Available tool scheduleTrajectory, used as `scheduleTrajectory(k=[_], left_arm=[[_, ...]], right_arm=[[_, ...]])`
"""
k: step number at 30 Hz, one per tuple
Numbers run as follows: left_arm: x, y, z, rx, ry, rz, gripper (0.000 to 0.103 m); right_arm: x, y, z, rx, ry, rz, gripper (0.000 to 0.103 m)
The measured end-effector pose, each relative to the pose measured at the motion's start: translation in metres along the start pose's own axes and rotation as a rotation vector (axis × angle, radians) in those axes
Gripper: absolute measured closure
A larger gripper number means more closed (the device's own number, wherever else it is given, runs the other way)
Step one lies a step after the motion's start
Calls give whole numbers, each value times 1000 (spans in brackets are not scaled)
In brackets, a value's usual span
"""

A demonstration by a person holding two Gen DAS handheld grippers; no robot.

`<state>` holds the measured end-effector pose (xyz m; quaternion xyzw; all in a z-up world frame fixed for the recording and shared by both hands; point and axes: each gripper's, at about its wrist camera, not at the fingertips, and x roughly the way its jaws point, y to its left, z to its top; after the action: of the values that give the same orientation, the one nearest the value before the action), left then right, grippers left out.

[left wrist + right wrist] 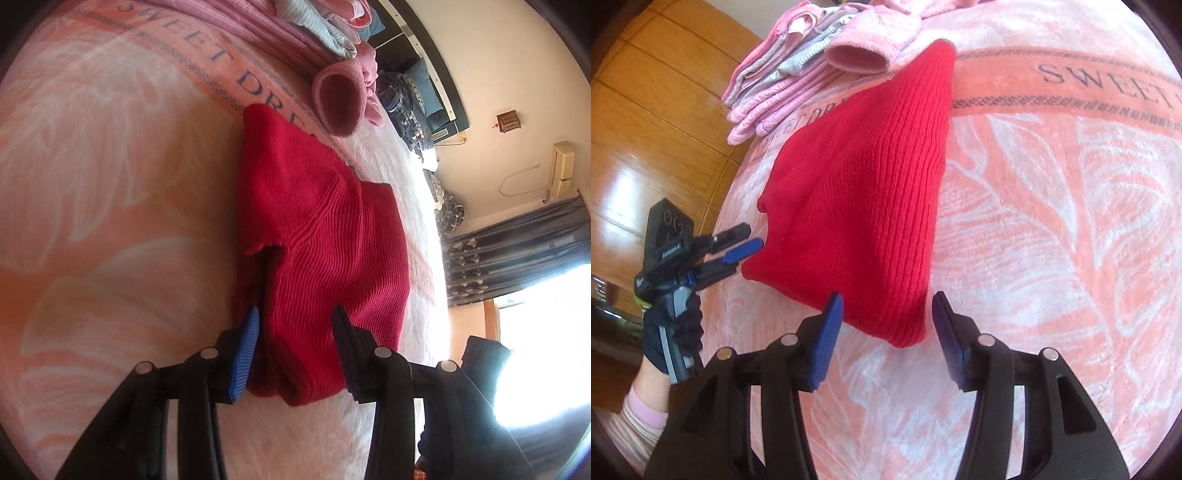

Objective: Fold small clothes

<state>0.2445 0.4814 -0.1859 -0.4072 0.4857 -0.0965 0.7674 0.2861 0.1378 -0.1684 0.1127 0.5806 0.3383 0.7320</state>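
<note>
1. The left gripper [295,332] has its jaws spread wide around the near edge of the red knit garment [317,236], not pinching it.
2. The right gripper [888,317] is likewise spread wide, the garment's corner between its fingers.
3. The ribbed garment lies folded on the pink blanket [1052,221].
4. At 11 o'clock in the right view sits a stack of pink clothes [783,74].
5. Only the left view shows the curtain [517,251] at 3 o'clock.
6. Only the right view shows the gloved hand [676,332].

Pile of pink clothes [798,70] runs off the top edge (perhaps folded).
</note>
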Motion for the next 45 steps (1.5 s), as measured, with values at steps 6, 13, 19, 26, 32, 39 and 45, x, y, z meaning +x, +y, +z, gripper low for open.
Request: scheduleTrajectory(k=[6, 13, 19, 26, 32, 39, 45], left_arm=[[19, 0, -20, 7, 28, 29, 79], [21, -3, -30, 79, 42, 110, 88], [23, -1, -30, 96, 38, 110, 87], [-6, -2, -11, 45, -25, -31, 79], [-12, 12, 38, -39, -85, -86, 70], [26, 27, 69, -95, -40, -134, 70], [18, 31, 66, -125, -64, -144, 72]], right_arm=[[19, -6, 1, 72, 48, 39, 76], [-1, 2, -3, 27, 45, -8, 86], [16, -3, -7, 42, 70, -35, 86], [-4, 0, 0, 12, 43, 19, 68], [-30, 2, 10, -39, -17, 23, 65], [-32, -9, 12, -23, -22, 23, 65], [-36, -15, 11, -32, -27, 18, 64]])
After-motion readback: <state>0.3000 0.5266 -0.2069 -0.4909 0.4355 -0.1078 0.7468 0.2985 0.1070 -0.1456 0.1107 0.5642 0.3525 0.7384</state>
